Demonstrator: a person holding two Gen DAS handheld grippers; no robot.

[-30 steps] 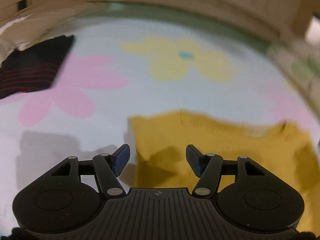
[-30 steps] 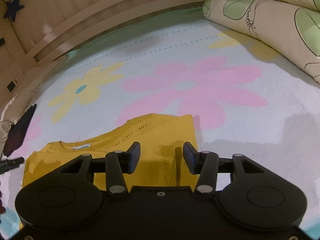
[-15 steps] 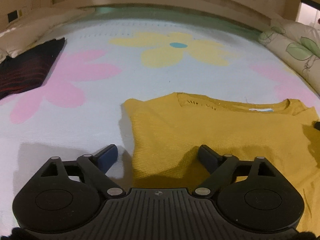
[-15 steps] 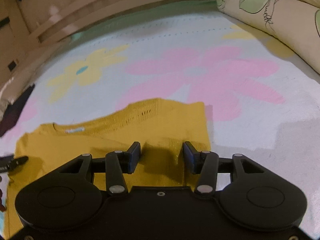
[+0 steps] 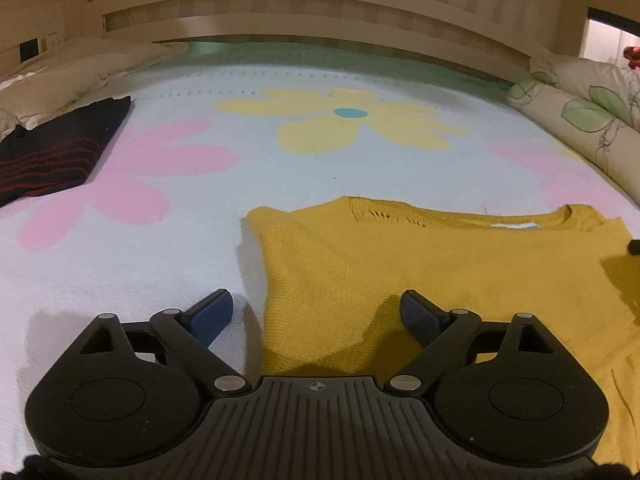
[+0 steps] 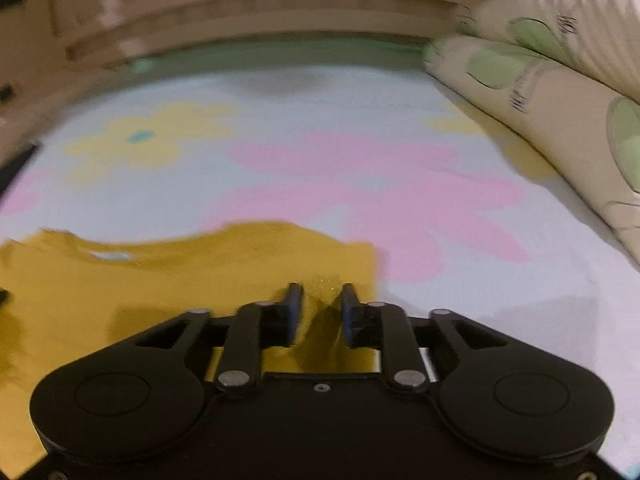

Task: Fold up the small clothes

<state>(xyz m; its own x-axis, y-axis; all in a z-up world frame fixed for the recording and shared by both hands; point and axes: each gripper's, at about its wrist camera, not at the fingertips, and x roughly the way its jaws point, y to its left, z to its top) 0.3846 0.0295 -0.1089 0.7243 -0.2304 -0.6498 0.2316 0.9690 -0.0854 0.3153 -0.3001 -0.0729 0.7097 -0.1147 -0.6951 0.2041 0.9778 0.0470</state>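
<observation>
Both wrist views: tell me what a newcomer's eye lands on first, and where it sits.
The mustard-yellow knit top stands out first, spread flat on the pale flowered sheet just ahead of both grippers. The left gripper has its jaws wide apart astride the top's left edge, while the right gripper has its jaws nearly closed around a raised fold near the right edge. A dark red-striped garment lies far left.

My left camera sits low behind my left tongs (image 5: pixel 316 314), close over the bedsheet (image 5: pixel 168 272), looking toward the headboard (image 5: pixel 304 20). My right camera does likewise behind my right tongs (image 6: pixel 320 308), angled toward the pillows (image 6: pixel 552 92) (this view is blurred). Both share the yellow sweater (image 5: pixel 440 276): its left edge in my left view, its right edge (image 6: pixel 180 280) in the other, plus the sheet's yellow flower (image 5: pixel 348 120).
</observation>
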